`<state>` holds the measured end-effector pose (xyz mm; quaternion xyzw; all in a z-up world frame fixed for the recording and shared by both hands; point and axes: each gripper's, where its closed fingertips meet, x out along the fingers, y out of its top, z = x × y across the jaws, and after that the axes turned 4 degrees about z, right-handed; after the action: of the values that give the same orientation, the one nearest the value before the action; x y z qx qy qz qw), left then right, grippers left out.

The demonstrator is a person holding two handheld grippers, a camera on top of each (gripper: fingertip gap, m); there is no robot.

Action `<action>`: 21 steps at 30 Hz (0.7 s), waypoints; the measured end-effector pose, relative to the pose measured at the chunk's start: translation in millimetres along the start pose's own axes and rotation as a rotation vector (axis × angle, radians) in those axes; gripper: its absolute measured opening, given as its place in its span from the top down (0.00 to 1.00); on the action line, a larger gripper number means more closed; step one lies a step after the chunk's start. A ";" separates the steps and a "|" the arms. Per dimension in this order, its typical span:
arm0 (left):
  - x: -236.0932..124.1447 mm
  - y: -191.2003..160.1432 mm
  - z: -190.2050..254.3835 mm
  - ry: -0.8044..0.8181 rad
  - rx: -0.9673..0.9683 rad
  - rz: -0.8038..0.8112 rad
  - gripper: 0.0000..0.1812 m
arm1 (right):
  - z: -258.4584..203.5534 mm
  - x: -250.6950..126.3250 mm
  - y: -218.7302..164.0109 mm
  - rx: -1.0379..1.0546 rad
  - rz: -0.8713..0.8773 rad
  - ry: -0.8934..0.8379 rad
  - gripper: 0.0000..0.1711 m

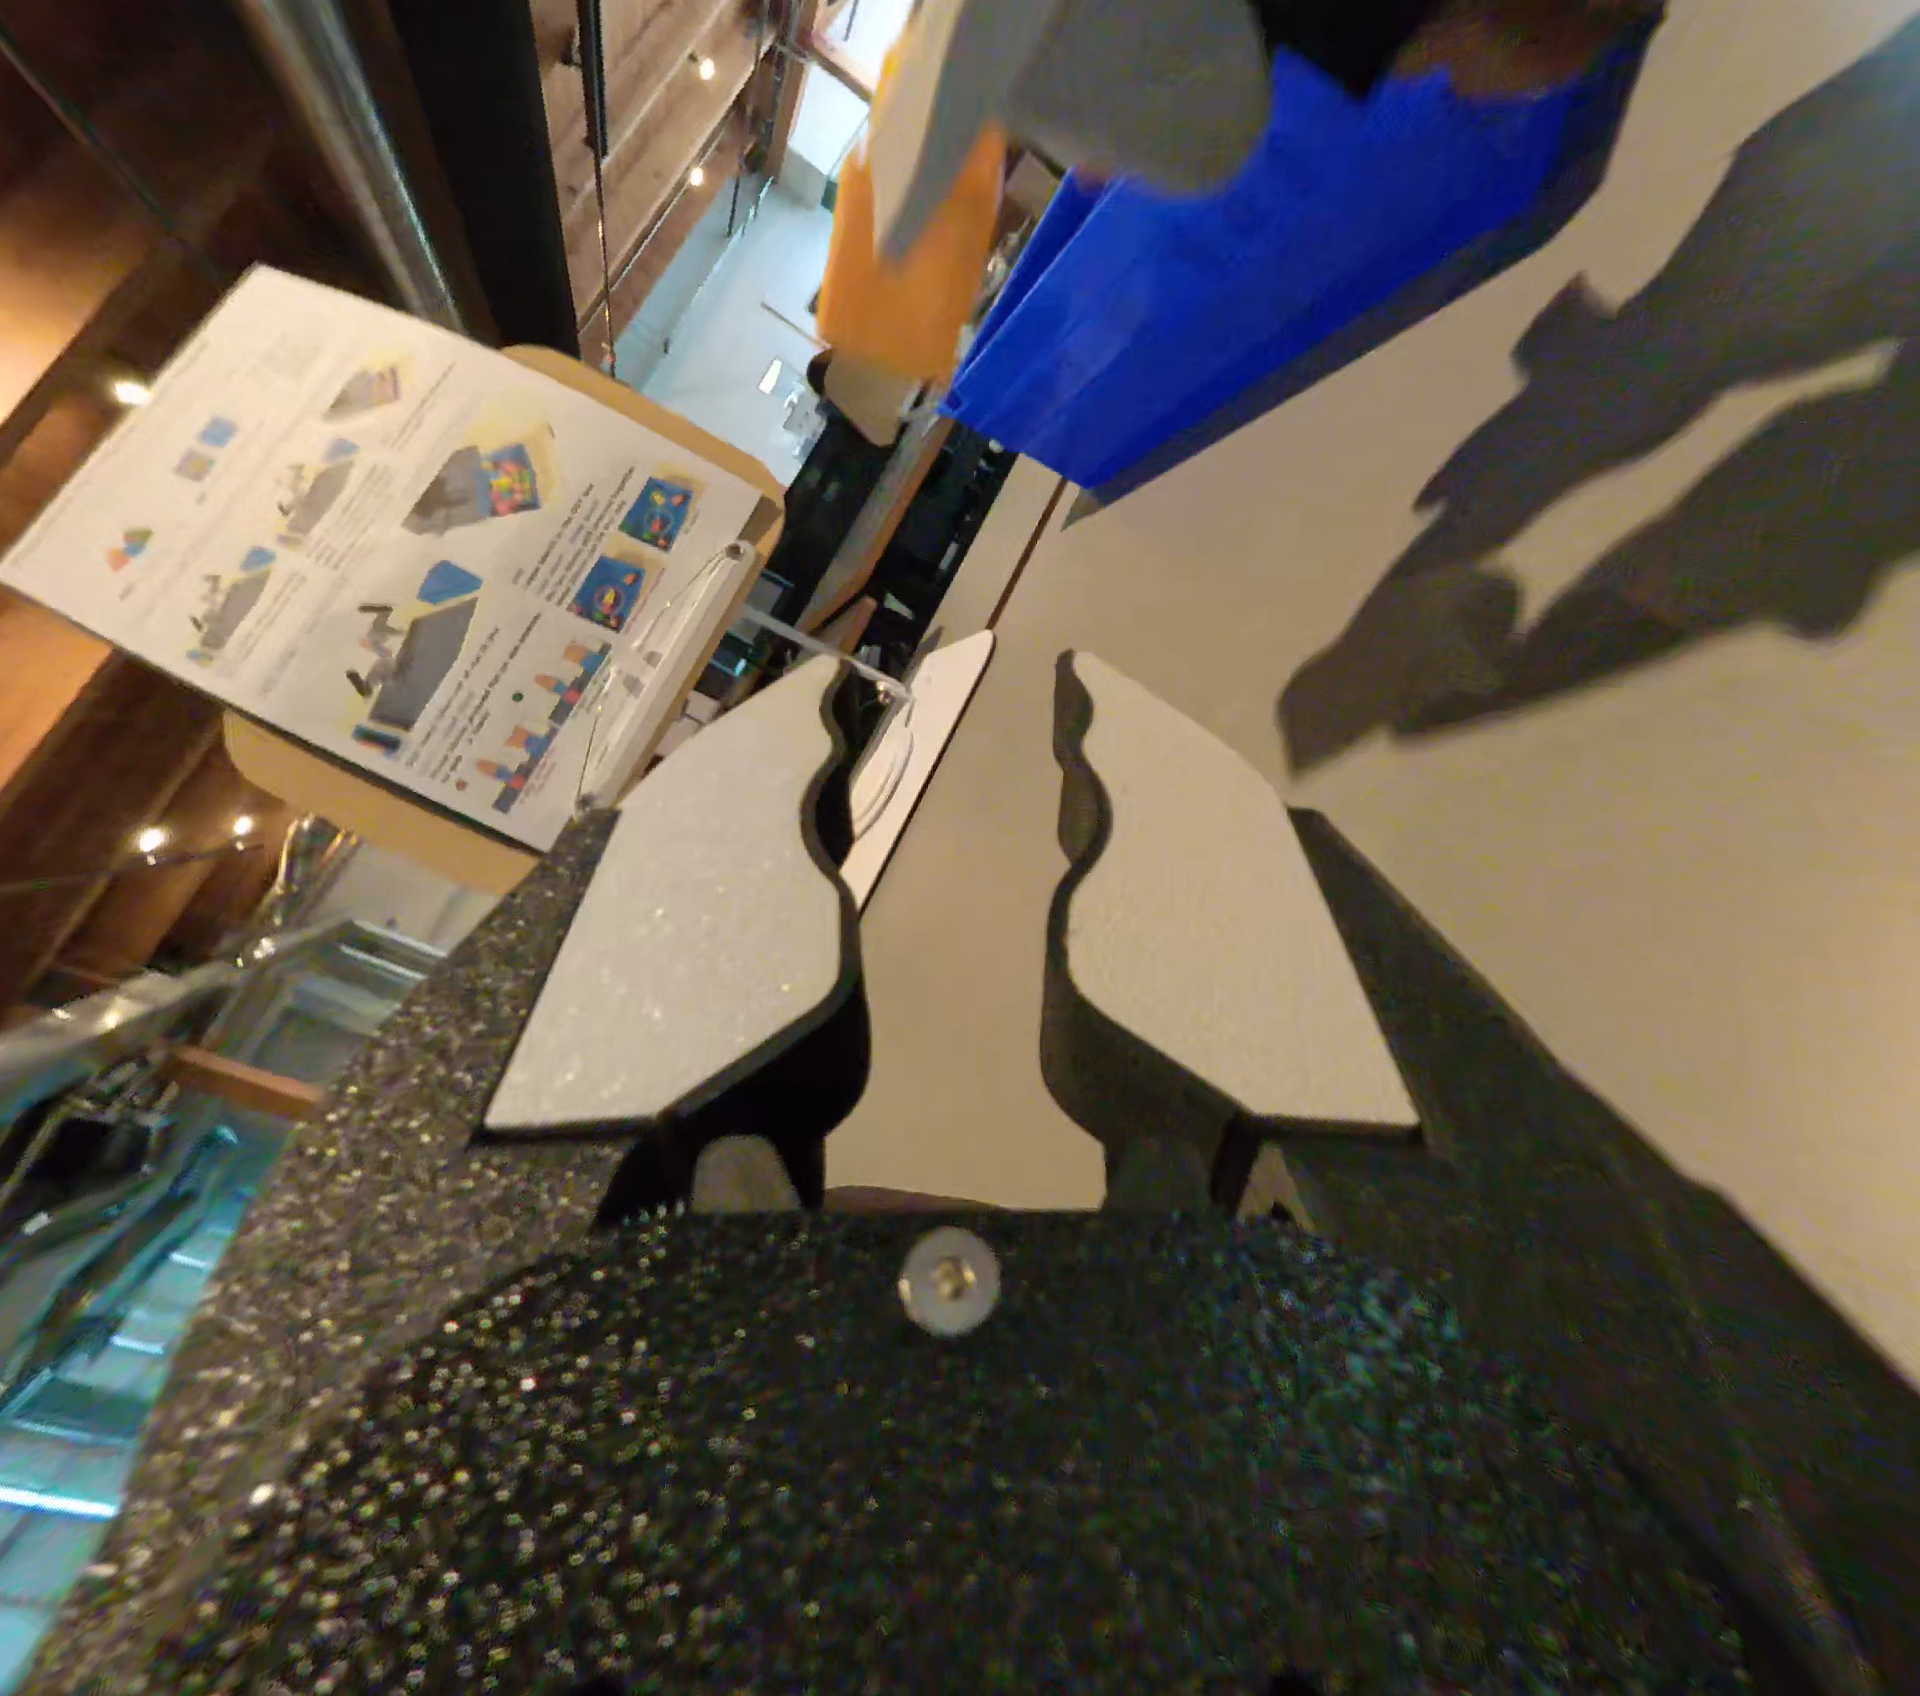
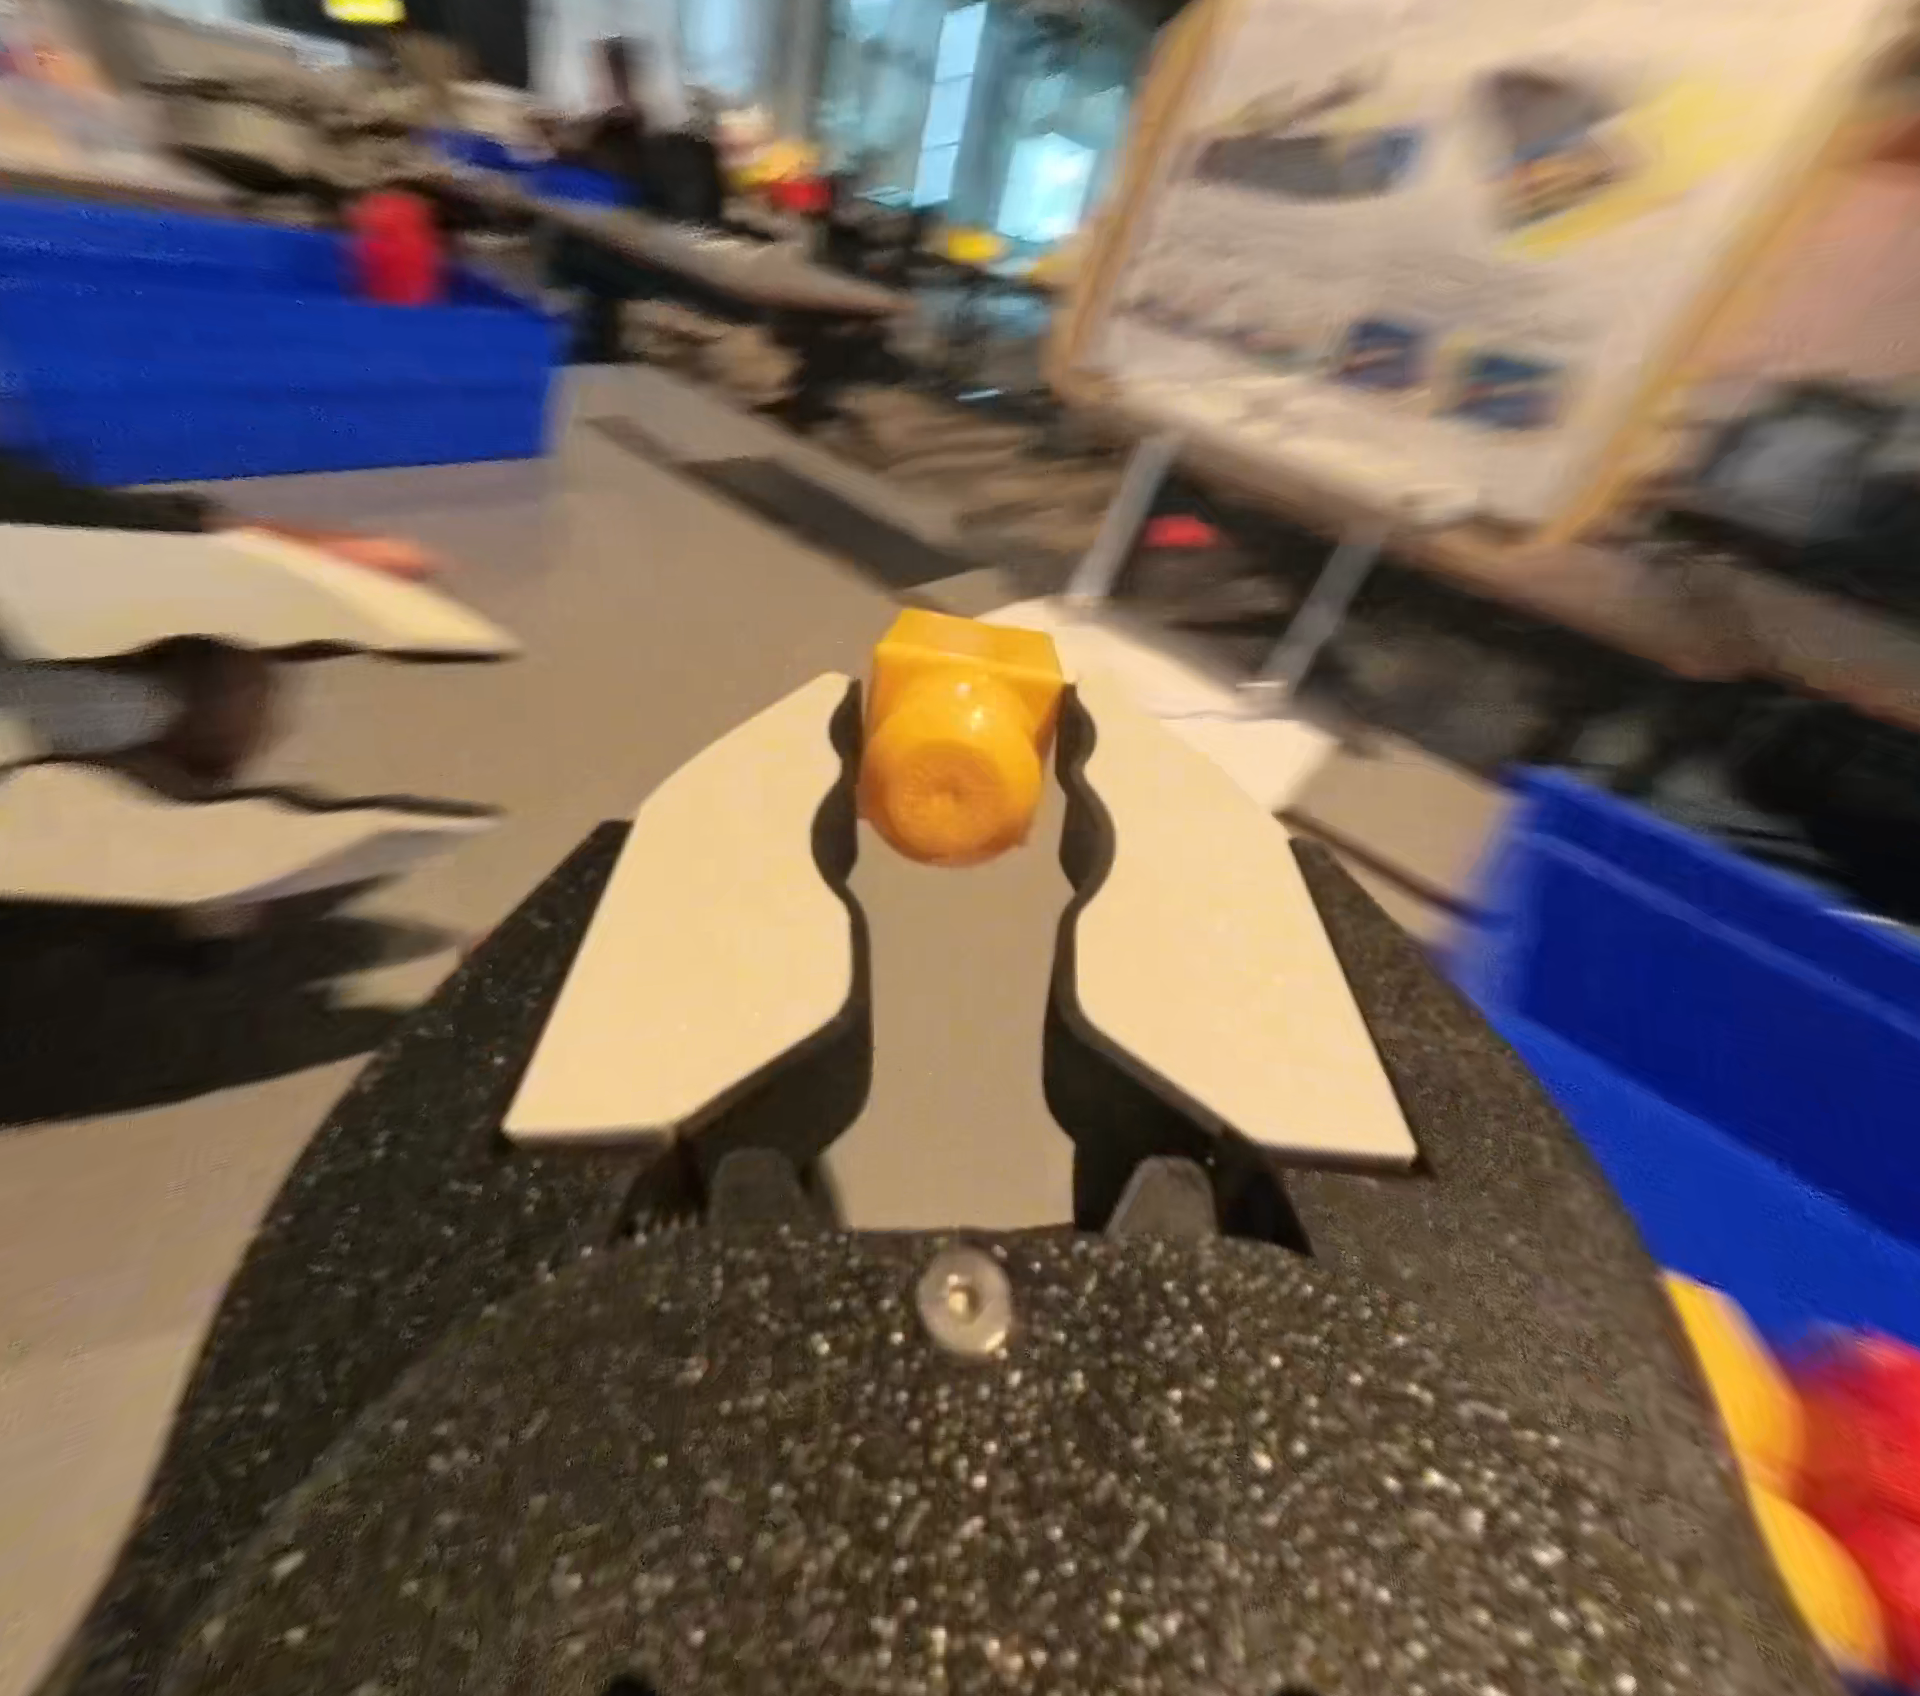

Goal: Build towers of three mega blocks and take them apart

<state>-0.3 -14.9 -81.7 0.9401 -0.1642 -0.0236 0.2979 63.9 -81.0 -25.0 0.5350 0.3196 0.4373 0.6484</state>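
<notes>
In the right wrist view my right gripper (image 2: pixel 956 711) is shut on an orange mega block (image 2: pixel 956 753), held at the fingertips above the grey table (image 2: pixel 644 566) with its stud facing the camera. My left gripper (image 1: pixel 951 680) is open and empty, rolled sideways over the table (image 1: pixel 1558 971). It also shows blurred at the left of the right wrist view (image 2: pixel 499 727). In the left wrist view the right gripper's fingers (image 1: pixel 977 88) and the orange block (image 1: pixel 894 296) appear blurred at the top, beside a blue bin (image 1: pixel 1247 296).
A blue bin (image 2: pixel 260 358) with a red block (image 2: pixel 395 244) stands at the far left. Another blue bin (image 2: pixel 1714 1023) at the right holds yellow and red blocks (image 2: pixel 1818 1490). A picture sheet on a cardboard stand (image 2: pixel 1455 140) (image 1: pixel 364 545) stands at the table's far side. Spacing between my two grippers at the tips: around 12 cm.
</notes>
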 end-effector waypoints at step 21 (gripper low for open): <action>-0.5 -12.3 -3.9 -0.006 -0.009 -0.054 0.82 | 153.2 -77.6 -4.0 -0.159 0.046 -0.500 0.76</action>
<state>3.5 -3.1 -85.4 0.9428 -0.1394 -0.0354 0.3008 167.9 -215.2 1.1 0.5809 0.1015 0.3299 0.7372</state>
